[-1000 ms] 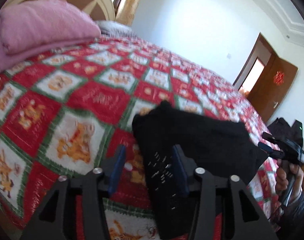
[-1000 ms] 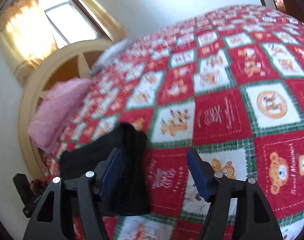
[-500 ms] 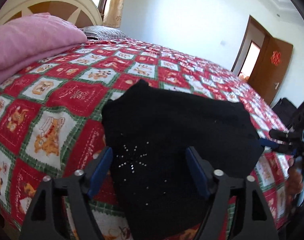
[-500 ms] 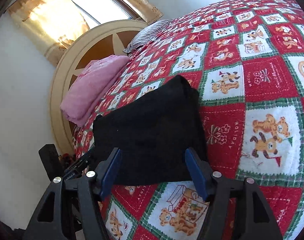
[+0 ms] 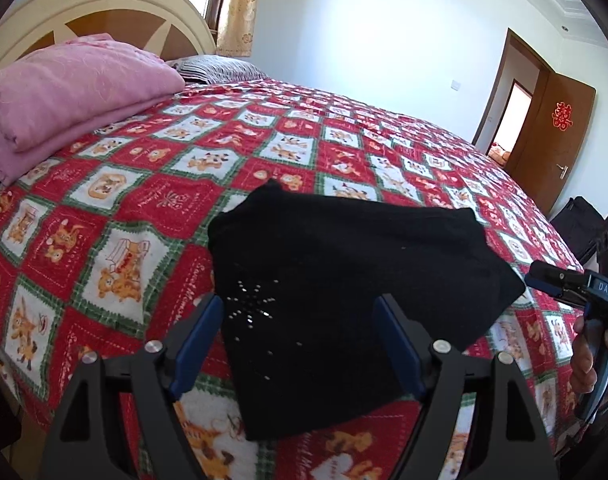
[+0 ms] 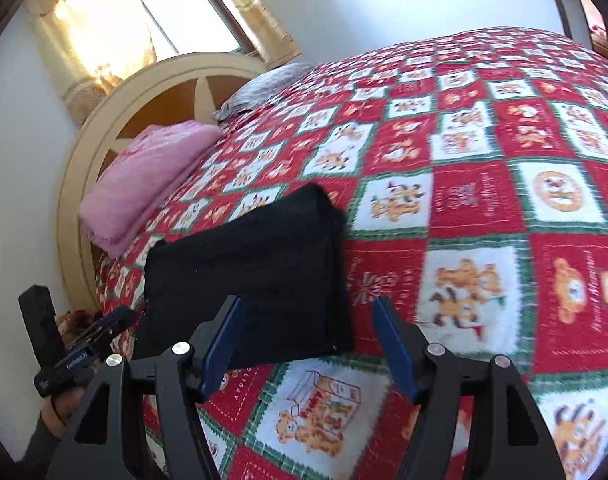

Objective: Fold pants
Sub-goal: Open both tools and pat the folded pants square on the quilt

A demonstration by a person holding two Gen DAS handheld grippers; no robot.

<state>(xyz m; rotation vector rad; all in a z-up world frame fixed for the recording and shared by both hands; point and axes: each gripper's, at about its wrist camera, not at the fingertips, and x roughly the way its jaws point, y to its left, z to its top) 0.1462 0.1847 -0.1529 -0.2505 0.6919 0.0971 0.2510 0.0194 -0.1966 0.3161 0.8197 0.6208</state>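
The black pants (image 5: 343,276) lie folded into a flat, thick bundle on the bed's quilt (image 5: 152,200), near its front edge. Their long axis runs along this edge. The fabric is soft and matte, with small shiny studs. The left claw (image 5: 300,336) and the right claw (image 6: 307,340) are both spread wide, holding nothing.

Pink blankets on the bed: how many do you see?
1. A single folded pink blanket lies at the head of the bed against the headboard, beside a striped pillow and apart from the black pants. Nothing else pink shows.
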